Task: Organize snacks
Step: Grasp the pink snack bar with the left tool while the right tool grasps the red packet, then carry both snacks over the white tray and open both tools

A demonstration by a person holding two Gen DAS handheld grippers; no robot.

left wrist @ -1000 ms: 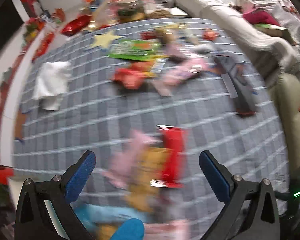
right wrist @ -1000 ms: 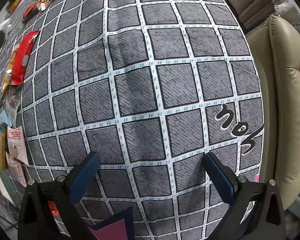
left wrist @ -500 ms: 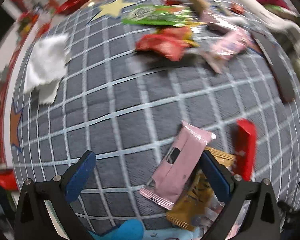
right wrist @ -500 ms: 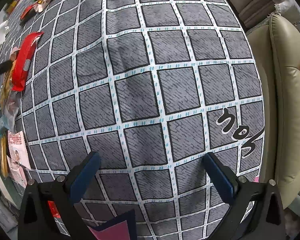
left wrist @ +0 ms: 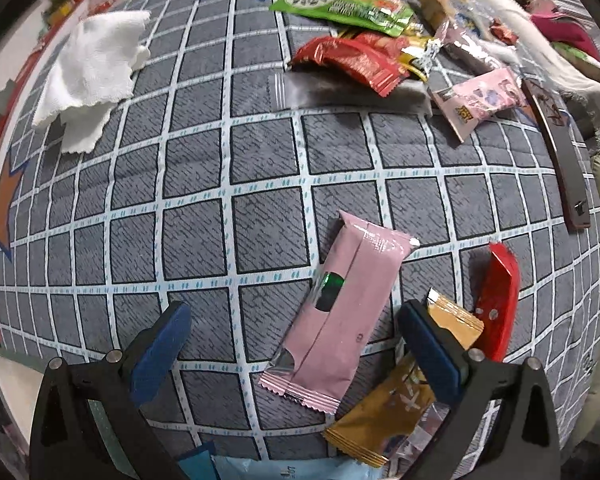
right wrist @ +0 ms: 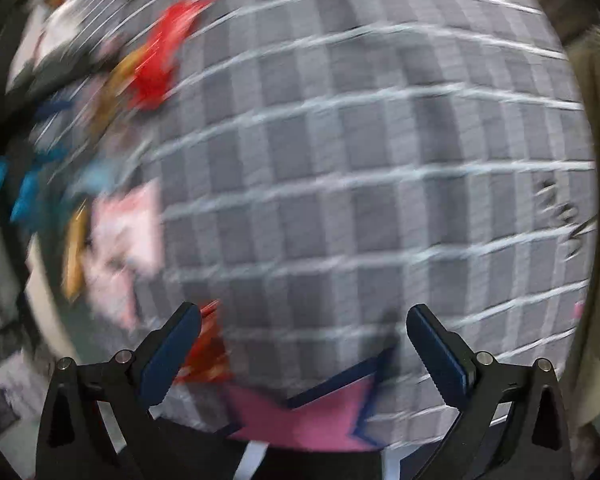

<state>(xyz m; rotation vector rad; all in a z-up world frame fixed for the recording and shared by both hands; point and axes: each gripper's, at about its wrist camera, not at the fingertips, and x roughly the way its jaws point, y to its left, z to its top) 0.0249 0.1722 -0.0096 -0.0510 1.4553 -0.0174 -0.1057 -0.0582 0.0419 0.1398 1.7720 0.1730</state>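
Pink wrapper (left wrist: 340, 316) lay flat at lower centre, between the left gripper (left wrist: 296, 344) jaws, which stood apart, empty. Looked light, crinkly, slippery; best pinched across its narrow middle. Right gripper (right wrist: 304, 348) jaws also apart, view blurred.

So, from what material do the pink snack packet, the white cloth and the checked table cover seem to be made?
Pink snack packet: probably plastic film with a glossy finish; it shows highlights, a back seam and crimped, serrated ends. White cloth: soft matte fabric or thick tissue; it lies crumpled, with a zigzag-cut edge. Checked table cover: looks like woven or quilted textile, matte, with a visible weave texture.
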